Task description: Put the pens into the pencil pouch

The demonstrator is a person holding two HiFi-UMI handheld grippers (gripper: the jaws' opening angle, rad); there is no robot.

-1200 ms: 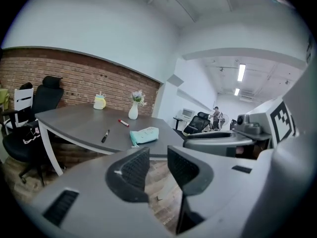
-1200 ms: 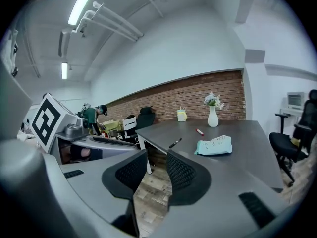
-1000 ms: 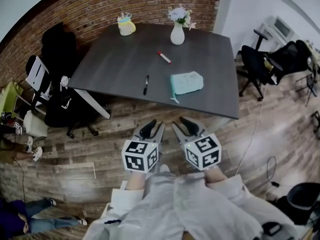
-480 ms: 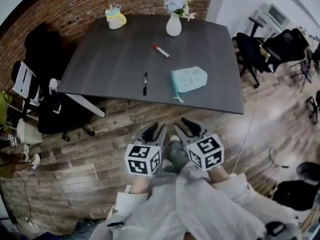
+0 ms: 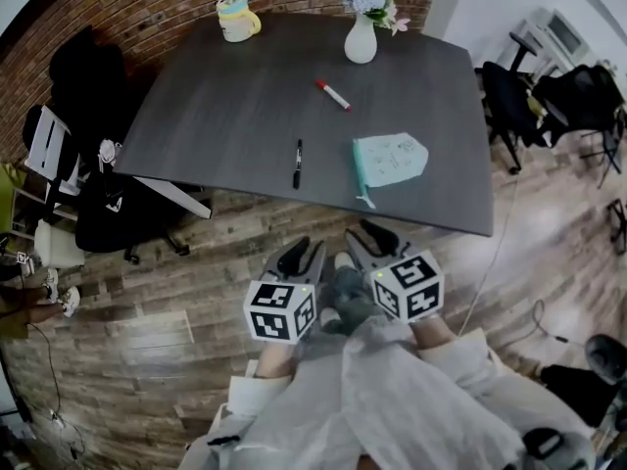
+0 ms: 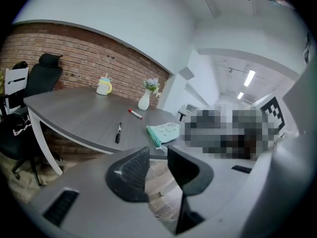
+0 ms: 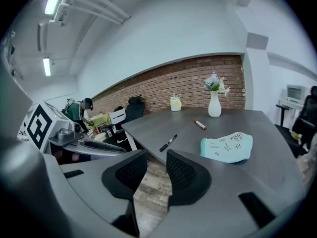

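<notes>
Left gripper [image 5: 304, 251] and right gripper [image 5: 365, 235], jaws spread and empty, off the table's [image 5: 220, 106] near edge. By that edge: black pen [image 5: 298, 163], teal pencil pouch [image 5: 390, 160]. Toward the far edge: red pen [image 5: 332, 94].

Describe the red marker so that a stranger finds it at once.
On the dark table, a white vase stands near the far edge. The marker lies just in front of it. It is red and white; the other pen is black.
</notes>
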